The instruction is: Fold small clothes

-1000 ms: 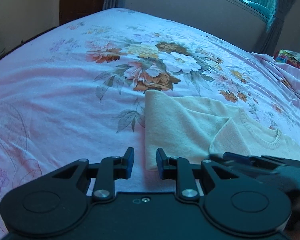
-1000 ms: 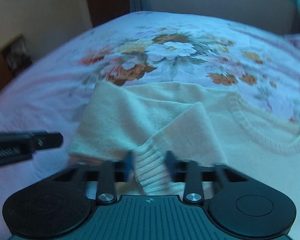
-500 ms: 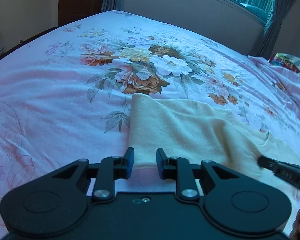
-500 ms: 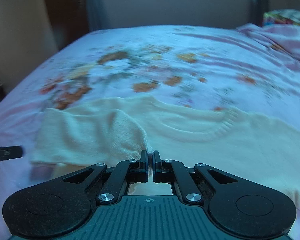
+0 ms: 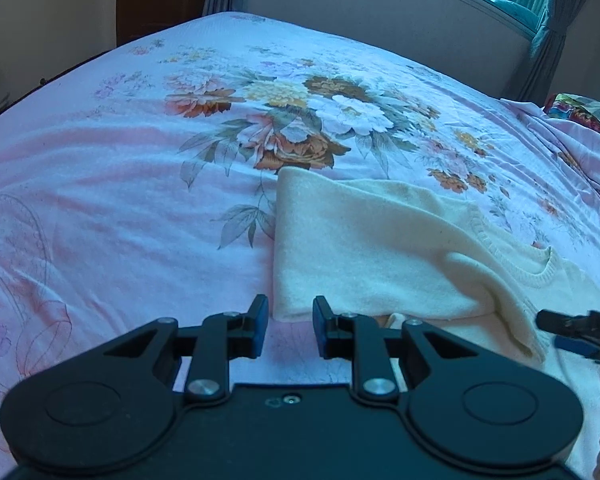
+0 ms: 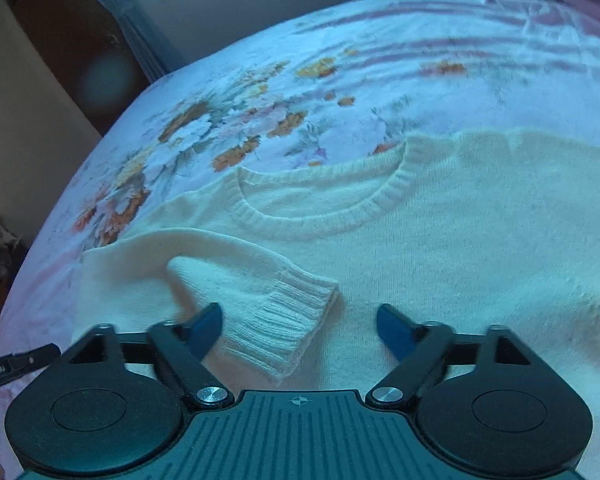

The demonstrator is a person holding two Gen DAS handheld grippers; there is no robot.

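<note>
Sweater: a cream knit sweater (image 6: 440, 248) lies flat on the bed, its round ribbed neck toward the flowers printed on the sheet.
Sleeve: one sleeve is folded across the sweater's chest; its ribbed cuff (image 6: 284, 320) rests on the body of the sweater, just below the neck.
Right gripper (image 6: 300, 326): it hangs over the sweater with the cuff lying loose between its blue pads. The jaws have just been opening and now stand fairly wide; neither pad presses on the cuff.
Left gripper (image 5: 286, 326): it hovers at the sweater's folded left edge, just off the near corner. The jaws stand narrow with a gap between them, and only sheet shows in the gap; nothing is held.
Bed sheet (image 5: 100, 200): pink with a large flower print beyond the sweater.
Only in the left view: the folded side edge (image 5: 278, 248) of the sweater, a window with curtains behind the bed, and the right gripper's tip at the sweater's right.
Only in the right view: the whole neck, the cuff's ribbing, and the left gripper's tip to the sweater's left.
</note>
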